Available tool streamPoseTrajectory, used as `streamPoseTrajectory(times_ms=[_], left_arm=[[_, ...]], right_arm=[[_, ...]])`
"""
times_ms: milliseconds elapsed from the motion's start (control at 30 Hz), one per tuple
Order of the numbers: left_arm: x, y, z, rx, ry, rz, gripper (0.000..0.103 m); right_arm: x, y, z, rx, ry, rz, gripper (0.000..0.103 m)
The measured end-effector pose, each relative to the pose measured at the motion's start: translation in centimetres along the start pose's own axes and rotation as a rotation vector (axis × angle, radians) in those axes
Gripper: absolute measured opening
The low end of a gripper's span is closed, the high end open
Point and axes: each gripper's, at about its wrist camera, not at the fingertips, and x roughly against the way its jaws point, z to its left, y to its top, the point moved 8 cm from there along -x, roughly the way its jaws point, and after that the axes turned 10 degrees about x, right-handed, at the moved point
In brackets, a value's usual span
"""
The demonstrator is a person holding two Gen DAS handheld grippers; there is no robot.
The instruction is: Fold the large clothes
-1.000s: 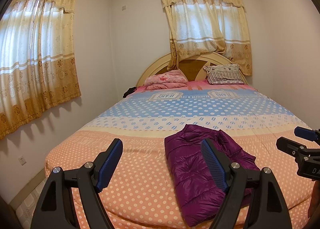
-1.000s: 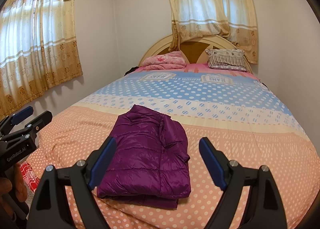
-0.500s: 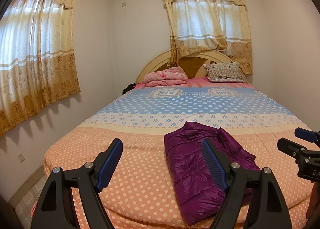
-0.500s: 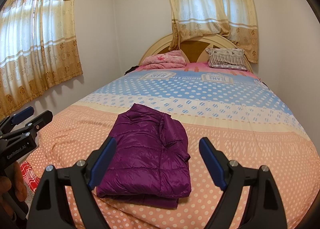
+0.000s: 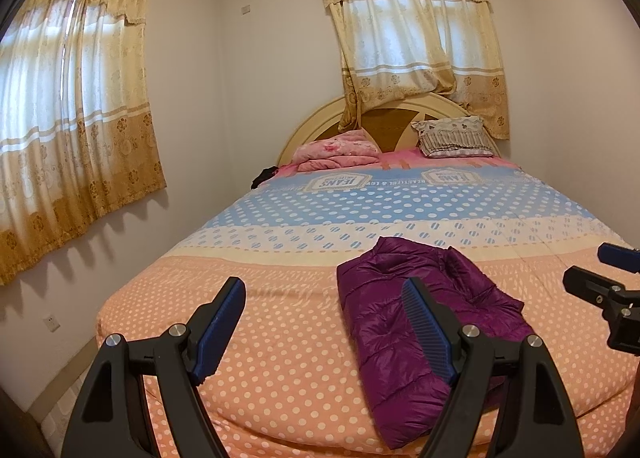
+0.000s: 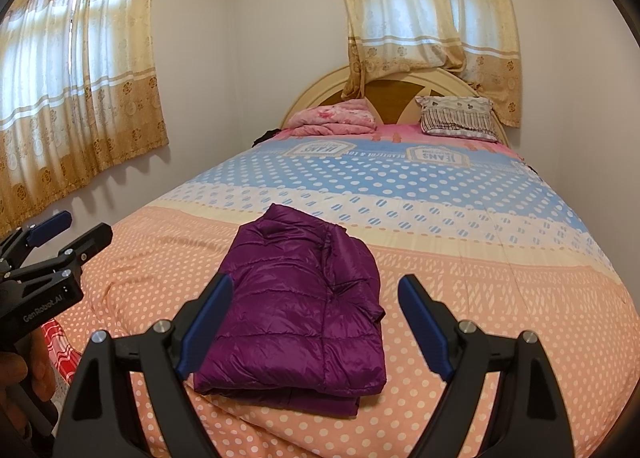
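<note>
In the left wrist view, the left gripper hangs over the foot of the bed, its 2 blue-padded fingers spread wide with nothing between them. The folded purple puffer jacket lies on the orange polka-dot bedspread, ahead of the claw and off to its right, partly behind the right-hand finger. Farther right, at the frame's edge, the right gripper shows its tips parted and empty. Well beyond the claw, a pink bundle and a patterned pillow rest against the headboard. In the right wrist view, the right gripper is likewise wide open and holds nothing; the jacket sits straight ahead, framed between its 2 fingers but untouched. To its left, the left gripper appears, jaws apart, clear of the jacket.
</note>
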Motion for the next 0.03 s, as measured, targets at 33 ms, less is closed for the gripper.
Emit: streamPoseTrajectory(times_ms=[33], left_arm=[[-0.05,-0.05,0.04,0.008,-0.007,0.005,0.081]], right_arm=[[0.01,0.03,-0.06,0.001,0.001,0.0,0.087]])
